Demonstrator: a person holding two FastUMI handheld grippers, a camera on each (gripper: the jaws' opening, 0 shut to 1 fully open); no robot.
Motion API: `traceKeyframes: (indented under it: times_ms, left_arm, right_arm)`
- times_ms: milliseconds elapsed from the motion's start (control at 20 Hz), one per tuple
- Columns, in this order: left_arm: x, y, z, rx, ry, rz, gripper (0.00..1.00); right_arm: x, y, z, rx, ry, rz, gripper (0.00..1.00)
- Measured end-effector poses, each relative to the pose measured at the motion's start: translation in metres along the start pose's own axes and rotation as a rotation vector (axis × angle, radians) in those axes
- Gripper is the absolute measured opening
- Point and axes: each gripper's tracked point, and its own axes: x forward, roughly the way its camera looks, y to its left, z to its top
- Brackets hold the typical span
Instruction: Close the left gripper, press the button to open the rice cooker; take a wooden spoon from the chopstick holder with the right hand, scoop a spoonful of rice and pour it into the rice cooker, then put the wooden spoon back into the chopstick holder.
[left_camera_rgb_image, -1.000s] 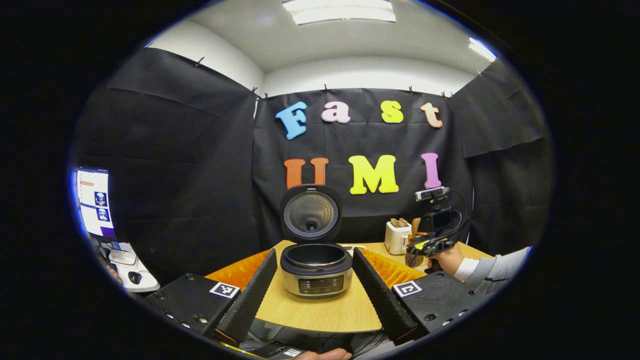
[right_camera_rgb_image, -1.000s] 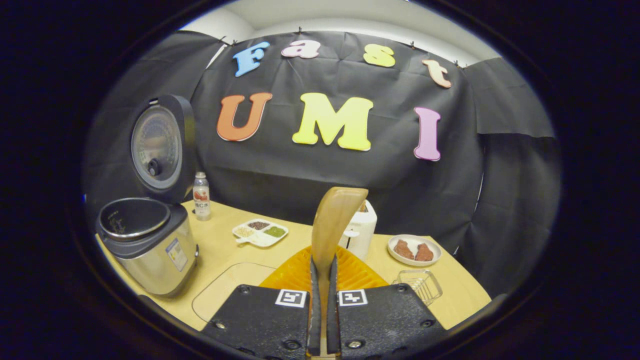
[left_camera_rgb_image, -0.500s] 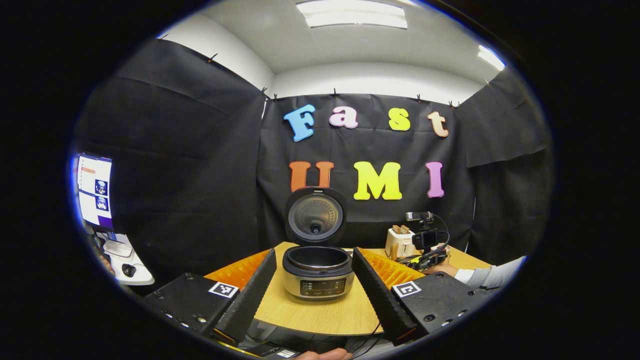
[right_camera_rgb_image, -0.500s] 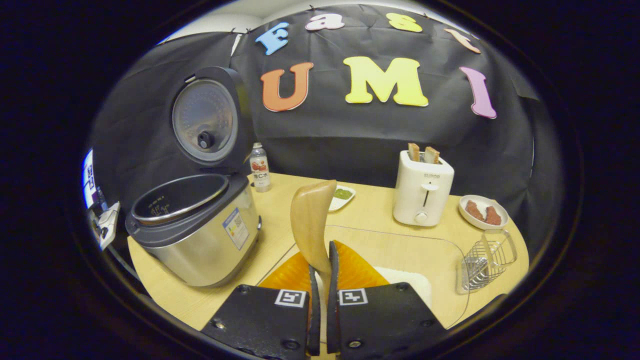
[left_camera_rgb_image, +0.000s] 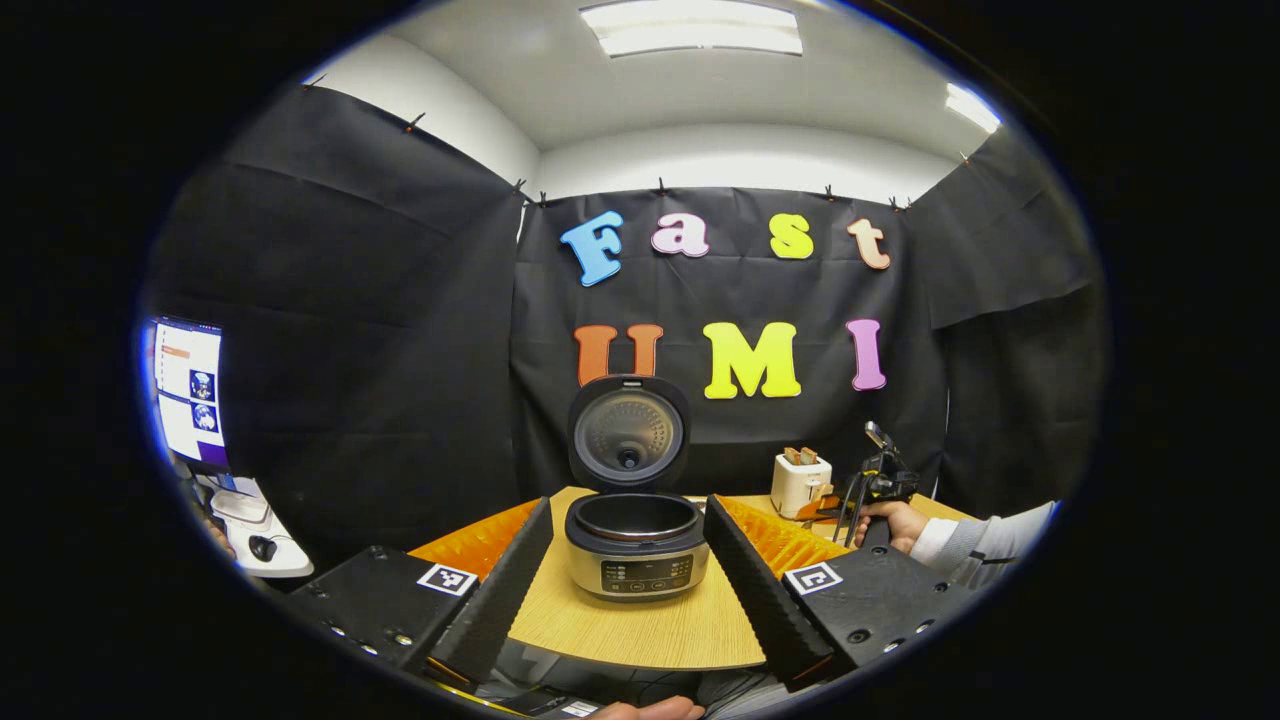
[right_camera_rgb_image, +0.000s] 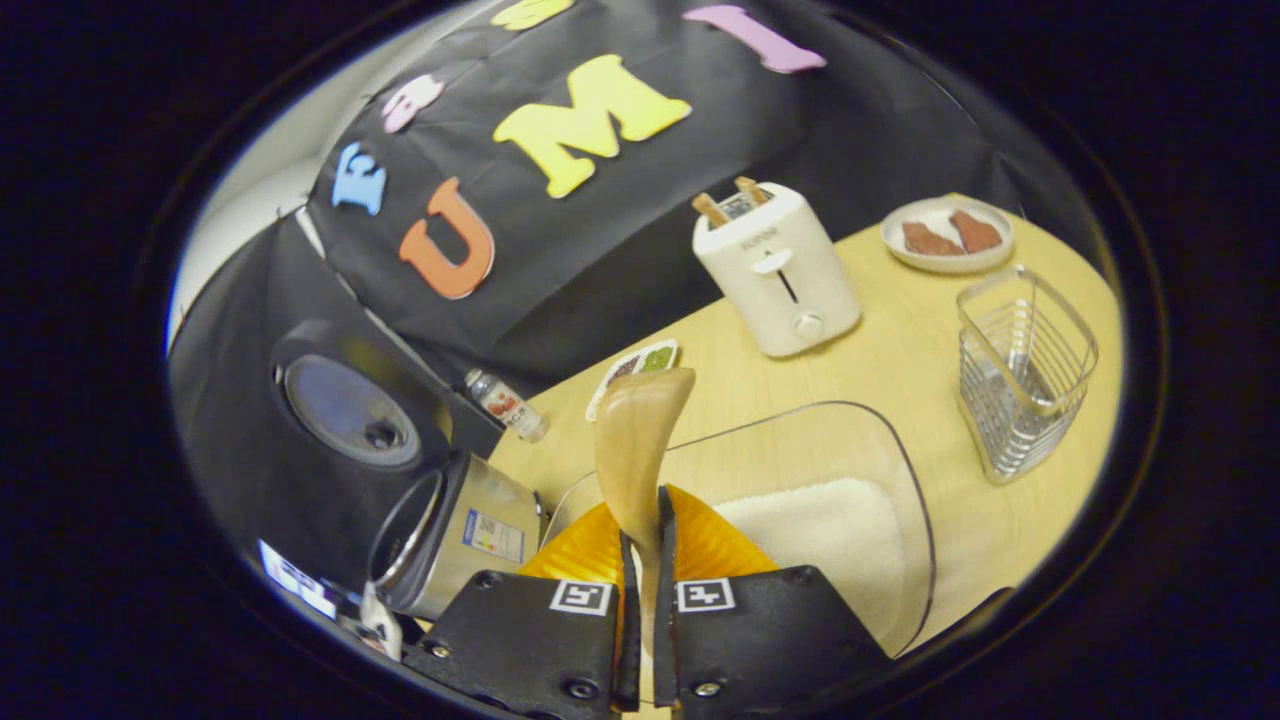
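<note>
With the rice cooker (left_camera_rgb_image: 634, 540) lid up, our right hand-held gripper (right_camera_rgb_image: 640, 640), clenching the wooden spoon (right_camera_rgb_image: 634, 450), has tipped down. Rice (right_camera_rgb_image: 815, 520) waits below; left hand-held gripper (left_camera_rgb_image: 630, 590) hangs released.

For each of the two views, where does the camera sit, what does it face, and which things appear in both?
Left gripper view: rides the left gripper, level, facing the open rice cooker; its spread fingers frame it; a hand holds the right gripper farther off.
Right gripper view: rides the right gripper, tilted, looking down at the clear rice container; its fingers clamp the wooden spoon.
Shared: rice cooker, toaster, table.
</note>
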Motion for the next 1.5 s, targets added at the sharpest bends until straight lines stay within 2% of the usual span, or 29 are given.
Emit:
traceKeyframes:
  times_ms: [400,600,800,1000,1200,1500]
  left_arm:
    - [0.006,-0.009,-0.005,0.02,0.017,-0.02,0.96]
    - [0.005,-0.001,-0.011,-0.013,0.028,-0.008,0.96]
    - [-0.002,-0.009,-0.013,-0.03,0.028,-0.062,0.96]
    - [-0.009,0.004,-0.011,-0.041,0.018,-0.057,0.96]
    - [-0.014,0.002,-0.013,-0.029,0.027,-0.102,0.96]
    - [-0.026,0.02,-0.017,-0.01,0.038,-0.08,0.96]
  right_arm:
    - [-0.032,0.008,0.049,0.201,-0.127,0.099,0.1]
    - [-0.051,-0.003,0.068,0.282,-0.189,0.114,0.1]
    - [-0.065,0.002,0.082,0.429,-0.201,0.199,0.1]
    - [-0.077,0.018,0.09,0.59,-0.219,0.311,0.1]
    - [-0.07,0.041,0.08,0.614,-0.199,0.347,0.1]
    - [-0.049,0.106,0.063,0.559,-0.15,0.386,0.1]
